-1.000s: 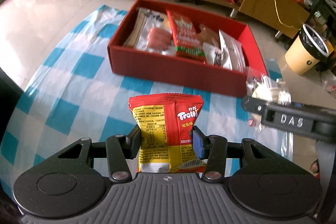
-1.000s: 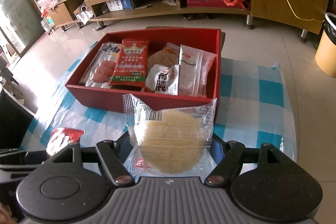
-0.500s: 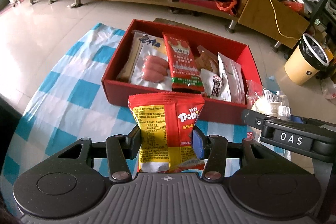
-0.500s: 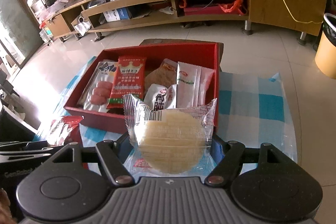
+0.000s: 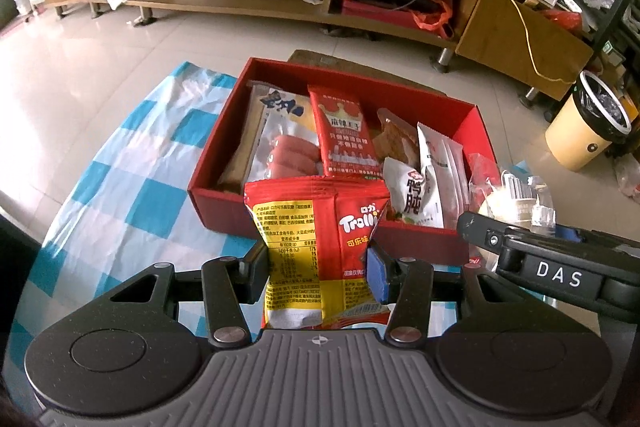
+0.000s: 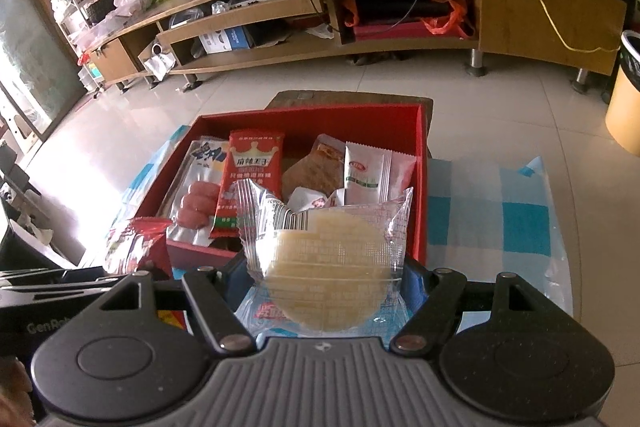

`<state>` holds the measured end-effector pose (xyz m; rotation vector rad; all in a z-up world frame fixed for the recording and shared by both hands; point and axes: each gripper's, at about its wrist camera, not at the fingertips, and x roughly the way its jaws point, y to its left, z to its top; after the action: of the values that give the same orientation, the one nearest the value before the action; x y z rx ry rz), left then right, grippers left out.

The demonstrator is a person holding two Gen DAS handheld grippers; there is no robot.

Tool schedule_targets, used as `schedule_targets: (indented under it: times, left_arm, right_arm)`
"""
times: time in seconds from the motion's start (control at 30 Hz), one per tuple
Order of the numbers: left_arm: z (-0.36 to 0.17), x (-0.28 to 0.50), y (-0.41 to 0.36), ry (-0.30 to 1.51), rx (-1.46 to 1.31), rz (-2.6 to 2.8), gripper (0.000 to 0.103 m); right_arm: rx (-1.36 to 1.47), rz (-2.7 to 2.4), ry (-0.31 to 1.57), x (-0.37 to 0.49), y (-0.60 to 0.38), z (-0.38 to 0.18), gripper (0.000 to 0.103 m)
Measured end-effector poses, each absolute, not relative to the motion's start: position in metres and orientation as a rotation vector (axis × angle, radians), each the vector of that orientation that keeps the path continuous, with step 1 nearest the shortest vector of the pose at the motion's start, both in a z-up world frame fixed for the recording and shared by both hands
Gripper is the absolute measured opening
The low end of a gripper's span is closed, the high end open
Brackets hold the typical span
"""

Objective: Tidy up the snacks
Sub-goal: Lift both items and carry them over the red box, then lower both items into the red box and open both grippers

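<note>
Both grippers have advanced toward the red box (image 5: 320, 227). Left gripper (image 5: 316, 263) clamps the gummy packet (image 5: 316, 239); right gripper (image 6: 326, 279) apparently clamps the clear-wrapped wafer (image 6: 328, 267). Risk: the side-by-side grippers collide over the crowded box.

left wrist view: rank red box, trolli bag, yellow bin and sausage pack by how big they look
1. red box, largest by far
2. trolli bag, though it sits close to the camera in the left jaws, so its size is inflated
3. yellow bin and sausage pack look about alike; not ranked

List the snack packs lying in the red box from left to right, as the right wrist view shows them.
Sausage pack → red crown packet → brown snack packet → white sachet with green print.
</note>
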<state>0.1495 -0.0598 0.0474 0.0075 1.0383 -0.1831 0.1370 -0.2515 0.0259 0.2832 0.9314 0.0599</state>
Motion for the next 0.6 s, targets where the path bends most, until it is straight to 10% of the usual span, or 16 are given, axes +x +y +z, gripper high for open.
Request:
schedule_targets:
  times: [0.6]
  left_arm:
    - [0.043, 0.196, -0.081, 0.989, 0.057, -0.156, 0.057]
  right_arm:
    - [0.276, 0.038, 0.929, 0.184, -0.255, 0.018, 0.071]
